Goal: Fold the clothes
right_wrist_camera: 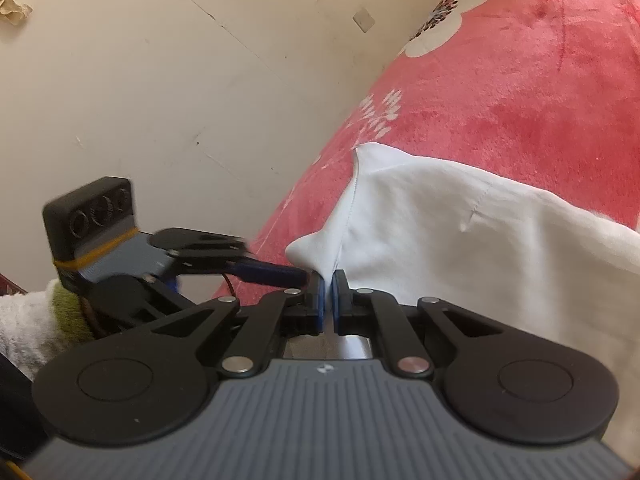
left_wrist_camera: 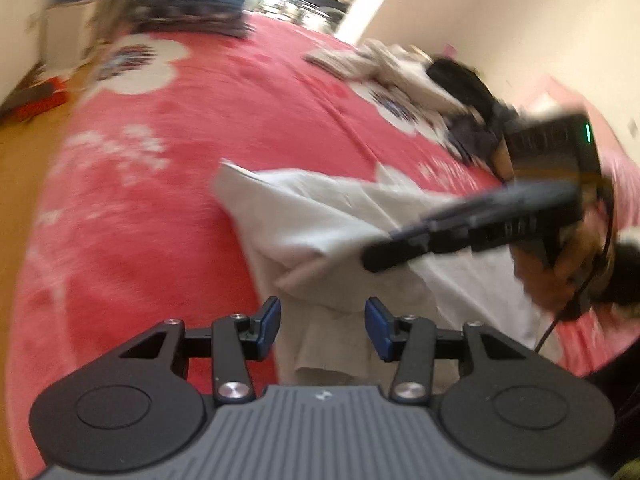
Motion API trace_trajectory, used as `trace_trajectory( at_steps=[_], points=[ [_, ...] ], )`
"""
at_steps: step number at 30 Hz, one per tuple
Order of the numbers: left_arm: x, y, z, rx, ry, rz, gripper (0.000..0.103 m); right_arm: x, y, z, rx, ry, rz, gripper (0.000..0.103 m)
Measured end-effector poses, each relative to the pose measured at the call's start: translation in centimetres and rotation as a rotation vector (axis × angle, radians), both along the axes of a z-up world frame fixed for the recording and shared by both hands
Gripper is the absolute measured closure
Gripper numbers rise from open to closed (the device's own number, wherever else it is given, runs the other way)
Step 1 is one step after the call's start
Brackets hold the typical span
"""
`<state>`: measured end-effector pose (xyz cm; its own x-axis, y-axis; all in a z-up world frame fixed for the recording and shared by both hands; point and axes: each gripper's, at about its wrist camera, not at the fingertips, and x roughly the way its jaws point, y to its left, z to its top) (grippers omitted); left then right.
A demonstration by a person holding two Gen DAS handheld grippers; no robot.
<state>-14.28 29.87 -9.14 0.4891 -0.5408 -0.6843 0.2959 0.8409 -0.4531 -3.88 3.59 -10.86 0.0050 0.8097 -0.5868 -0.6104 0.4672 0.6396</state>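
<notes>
A bed under a red fleece blanket with white flower prints carries a white garment spread just ahead of the left tongs; beyond it, past the right tongs, a crumpled beige clothes heap, and far off a dark folded stack

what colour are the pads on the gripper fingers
Blue pads, set on black fingers; clearest in the left wrist view.

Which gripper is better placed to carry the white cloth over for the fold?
Probably the right gripper: it is shut on the white cloth. The left gripper is open, holding nothing.
</notes>
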Motion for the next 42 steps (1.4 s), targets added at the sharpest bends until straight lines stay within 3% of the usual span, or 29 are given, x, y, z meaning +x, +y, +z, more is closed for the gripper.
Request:
trace_trajectory(
  at_steps=[3,5,13,25,33,36,38,42],
  points=[
    [0.8,1.9,0.6,-0.152,0.034,0.092,0.056,-0.2,0.2,0.0,-0.009,-0.024,0.016,0.1],
    [1.9,2.5,0.1,-0.238,0.1,0.132,0.061,-0.4,0.4,0.0,-0.019,-0.046,0.026,0.1],
    [3.4,2.9,-0.4,-0.38,0.231,0.189,0.063,-0.8,-0.2,0.6,-0.047,-0.086,0.016,0.1],
    [5.2,1.9,-4.9,-0.436,0.381,0.265,0.062,-0.9,0.4,0.3,-0.045,-0.088,0.018,0.1],
    [6.8,0.8,-6.5,-0.466,0.409,0.257,0.06,-1.4,0.9,0.6,-0.062,-0.13,0.033,0.1],
    [7.2,0.3,-6.8,-0.469,0.397,0.242,0.066,-1.6,1.1,0.8,-0.067,-0.153,0.045,0.1],
    [7.2,0.1,-7.0,-0.486,0.367,0.222,0.081,-1.8,1.3,1.0,-0.071,-0.174,0.049,0.1],
    [7.0,0.9,-8.3,-0.536,0.336,0.2,0.088,-2.1,2.0,1.0,-0.081,-0.222,0.064,0.1]
  ],
)
